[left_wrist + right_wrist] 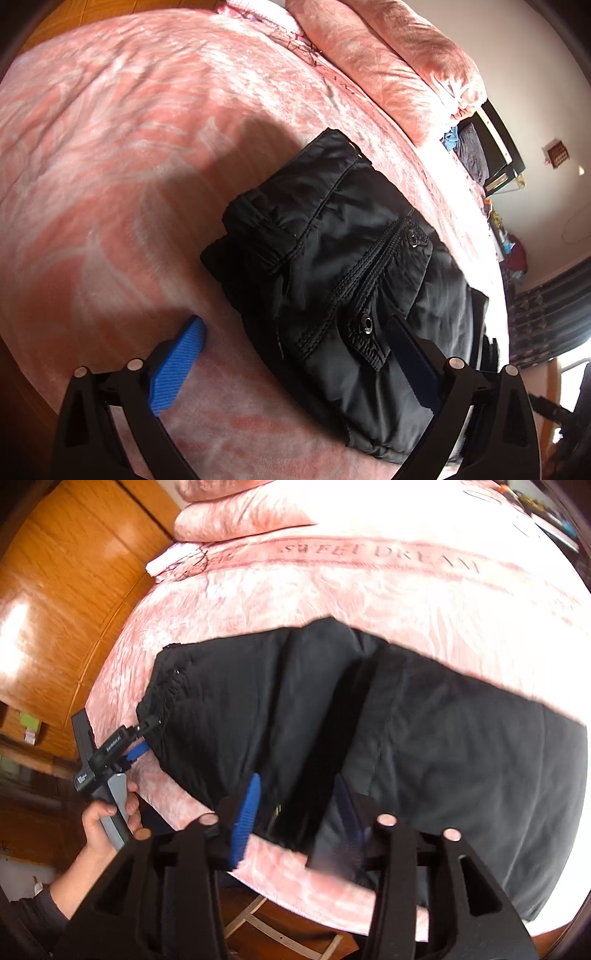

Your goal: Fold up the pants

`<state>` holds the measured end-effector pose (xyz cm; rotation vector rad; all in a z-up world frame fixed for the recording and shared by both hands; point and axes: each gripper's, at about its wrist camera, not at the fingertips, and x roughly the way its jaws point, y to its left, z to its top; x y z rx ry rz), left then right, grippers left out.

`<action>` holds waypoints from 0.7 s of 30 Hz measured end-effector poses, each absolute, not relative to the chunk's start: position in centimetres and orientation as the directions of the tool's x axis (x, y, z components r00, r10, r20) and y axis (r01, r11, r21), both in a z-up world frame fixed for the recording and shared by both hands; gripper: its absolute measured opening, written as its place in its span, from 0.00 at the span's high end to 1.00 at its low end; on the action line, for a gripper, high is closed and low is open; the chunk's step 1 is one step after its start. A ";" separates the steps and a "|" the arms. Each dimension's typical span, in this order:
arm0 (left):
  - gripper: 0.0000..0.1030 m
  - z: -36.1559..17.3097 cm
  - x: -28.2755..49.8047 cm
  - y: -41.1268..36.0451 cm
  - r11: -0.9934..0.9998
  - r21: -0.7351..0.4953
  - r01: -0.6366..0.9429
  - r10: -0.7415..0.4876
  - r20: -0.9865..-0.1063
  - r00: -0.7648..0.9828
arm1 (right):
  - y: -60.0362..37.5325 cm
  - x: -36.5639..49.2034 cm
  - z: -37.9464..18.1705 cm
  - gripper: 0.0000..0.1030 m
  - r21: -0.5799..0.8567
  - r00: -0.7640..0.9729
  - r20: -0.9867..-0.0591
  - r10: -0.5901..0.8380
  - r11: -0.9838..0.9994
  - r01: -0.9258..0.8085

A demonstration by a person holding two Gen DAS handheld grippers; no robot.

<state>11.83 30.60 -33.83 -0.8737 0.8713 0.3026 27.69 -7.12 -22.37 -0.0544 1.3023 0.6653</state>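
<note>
Black pants [332,266] lie folded on the pink bed blanket [110,147], near its edge. We hold our left hand-held gripper [295,332] open, one blue pad on the blanket, the other on the pants. Our right hand-held gripper [299,812] stands parted above a fold, gripping nothing.

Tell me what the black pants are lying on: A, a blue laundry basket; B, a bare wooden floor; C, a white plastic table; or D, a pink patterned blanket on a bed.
D: the black pants lie folded on the pink blanket, which covers the bed all around them in both wrist views.
</note>
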 end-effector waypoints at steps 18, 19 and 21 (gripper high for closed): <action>0.04 -37.6 10.8 36.1 0.107 -0.847 -0.521 -0.351 -0.522 0.777 | 23.9 38.0 -26.4 0.11 0.378 -0.327 -0.925 0.196 0.366 -0.851; 0.04 -37.6 10.9 36.1 0.100 -0.849 -0.518 -0.348 -0.518 0.781 | 25.0 38.2 -27.1 0.11 0.387 -0.341 -0.921 0.186 0.358 -0.850; 0.04 -37.6 11.1 36.0 0.098 -0.858 -0.504 -0.353 -0.503 0.789 | 27.0 38.4 -28.3 0.11 0.403 -0.365 -0.915 0.174 0.342 -0.849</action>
